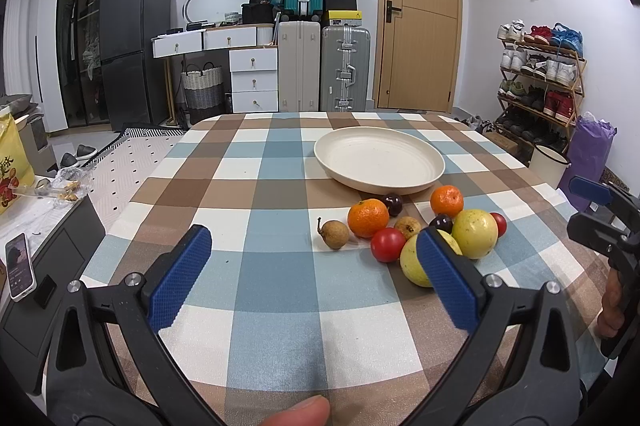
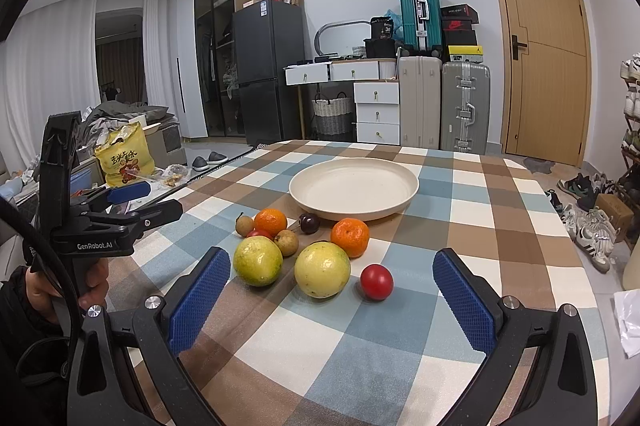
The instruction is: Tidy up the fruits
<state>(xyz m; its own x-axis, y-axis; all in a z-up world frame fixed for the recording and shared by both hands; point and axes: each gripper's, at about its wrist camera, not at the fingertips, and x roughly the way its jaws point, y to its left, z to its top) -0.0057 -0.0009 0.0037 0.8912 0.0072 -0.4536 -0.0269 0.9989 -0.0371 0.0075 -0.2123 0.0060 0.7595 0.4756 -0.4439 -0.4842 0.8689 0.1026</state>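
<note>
I hold my left gripper point(image 1: 314, 254) low over the checked tablecloth point(image 1: 260, 154). Its two blue pads are spread wide apart and there is nothing between them. My right gripper point(image 2: 332, 278) is wide open too and holds nothing. The fruits sit just in front of it.

The fruits lie in a little bunch on the cloth, on the near side of the cream plate point(image 2: 354, 186). The plate has no fruit in it. Nearest to my right gripper are two big yellow-green fruits point(image 2: 258, 260) side by side, with a red tomato point(image 2: 376, 282) just to the right of them. A bit farther away is an orange mandarin point(image 2: 350, 237), and a second mandarin point(image 2: 271, 222) sits to its left. A dark plum point(image 2: 309, 223) lies between the two mandarins, close to the plate rim. A small brown fruit point(image 2: 245, 225) with a stem is on the far left of the bunch.

From the left view I can see another tomato point(image 1: 387, 244) touching a yellow fruit, and a second dark plum point(image 1: 441, 223) tucked in the middle.
</note>
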